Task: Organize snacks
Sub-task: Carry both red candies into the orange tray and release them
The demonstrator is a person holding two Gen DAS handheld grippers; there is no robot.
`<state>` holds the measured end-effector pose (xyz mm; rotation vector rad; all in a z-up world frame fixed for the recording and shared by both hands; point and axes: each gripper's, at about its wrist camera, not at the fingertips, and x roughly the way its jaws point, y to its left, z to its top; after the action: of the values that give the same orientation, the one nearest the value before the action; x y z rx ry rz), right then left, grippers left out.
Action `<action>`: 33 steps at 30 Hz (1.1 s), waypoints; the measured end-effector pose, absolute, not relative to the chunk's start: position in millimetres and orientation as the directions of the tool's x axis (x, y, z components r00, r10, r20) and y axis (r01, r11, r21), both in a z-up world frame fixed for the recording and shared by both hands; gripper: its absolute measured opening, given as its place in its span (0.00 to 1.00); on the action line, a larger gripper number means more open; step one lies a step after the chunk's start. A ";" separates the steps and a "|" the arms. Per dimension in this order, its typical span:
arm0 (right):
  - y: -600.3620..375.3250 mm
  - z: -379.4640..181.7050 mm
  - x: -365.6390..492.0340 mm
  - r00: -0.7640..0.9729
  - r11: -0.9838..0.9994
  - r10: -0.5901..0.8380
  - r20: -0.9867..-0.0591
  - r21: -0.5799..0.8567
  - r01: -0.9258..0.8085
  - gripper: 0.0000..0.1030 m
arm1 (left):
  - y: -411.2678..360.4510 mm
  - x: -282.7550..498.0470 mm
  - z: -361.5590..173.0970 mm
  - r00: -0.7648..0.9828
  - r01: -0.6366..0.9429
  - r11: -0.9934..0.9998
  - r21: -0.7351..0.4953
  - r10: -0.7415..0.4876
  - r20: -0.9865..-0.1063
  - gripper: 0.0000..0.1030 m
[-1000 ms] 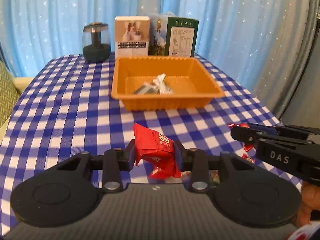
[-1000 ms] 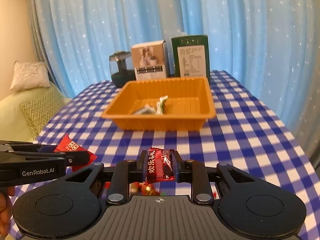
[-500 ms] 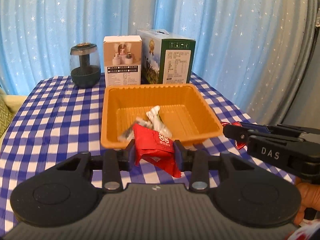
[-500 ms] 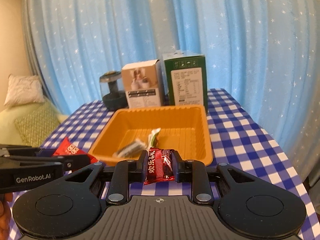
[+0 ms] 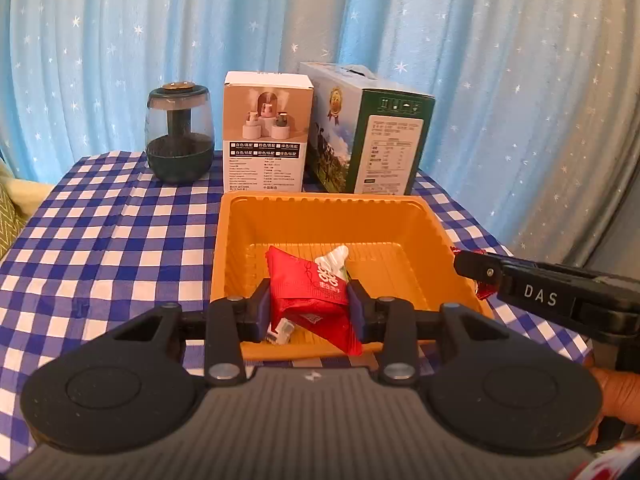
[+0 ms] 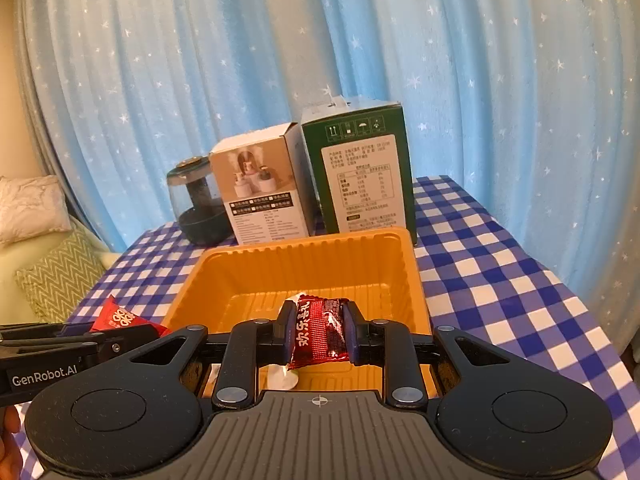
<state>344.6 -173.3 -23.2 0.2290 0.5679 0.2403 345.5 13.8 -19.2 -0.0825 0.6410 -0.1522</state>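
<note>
My left gripper (image 5: 310, 304) is shut on a bright red snack packet (image 5: 308, 292) and holds it over the near part of the orange tray (image 5: 320, 208). My right gripper (image 6: 318, 334) is shut on a dark red foil snack packet (image 6: 318, 332) and holds it over the same orange tray (image 6: 308, 248). A white-green wrapped snack (image 5: 334, 260) lies in the tray. The right gripper (image 5: 472, 268) shows from the side at the tray's right rim in the left wrist view. The left gripper (image 6: 132, 328) with its red packet (image 6: 118, 316) shows at the tray's left in the right wrist view.
Behind the tray stand a dark glass jar (image 5: 179, 136), a white product box (image 5: 266, 136) and a green carton (image 5: 374, 136). The table has a blue-and-white checked cloth (image 5: 104, 232). A blue starred curtain hangs behind. A cushion (image 6: 60, 280) lies at left.
Both grippers have moved forward and up from the table's near part to above the orange tray, each still holding its packet.
</note>
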 end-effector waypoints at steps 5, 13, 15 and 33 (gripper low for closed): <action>-172.3 -32.8 364.5 0.809 0.945 0.287 -0.514 0.289 -0.152 0.24 | 14.7 367.1 -29.9 0.776 0.116 0.982 -0.149 -0.183 -0.604 0.34; -175.7 -51.3 382.9 0.787 0.945 0.278 -0.550 0.302 -0.123 0.24 | 9.9 390.1 -42.2 0.759 0.118 0.977 -0.180 -0.205 -0.618 0.34; -176.1 -52.9 384.8 0.787 0.946 0.276 -0.552 0.301 -0.121 0.24 | 8.0 393.6 -44.5 0.754 0.125 0.973 -0.192 -0.219 -0.619 0.34; -177.0 -51.2 385.1 0.786 0.932 0.301 -0.540 0.342 -0.122 0.25 | 13.9 393.2 -41.2 0.760 0.103 0.977 -0.186 -0.198 -0.619 0.44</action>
<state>385.1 -177.0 -51.2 0.2984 0.6282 0.2314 393.2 13.9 -41.2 -0.1438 0.6891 -0.1647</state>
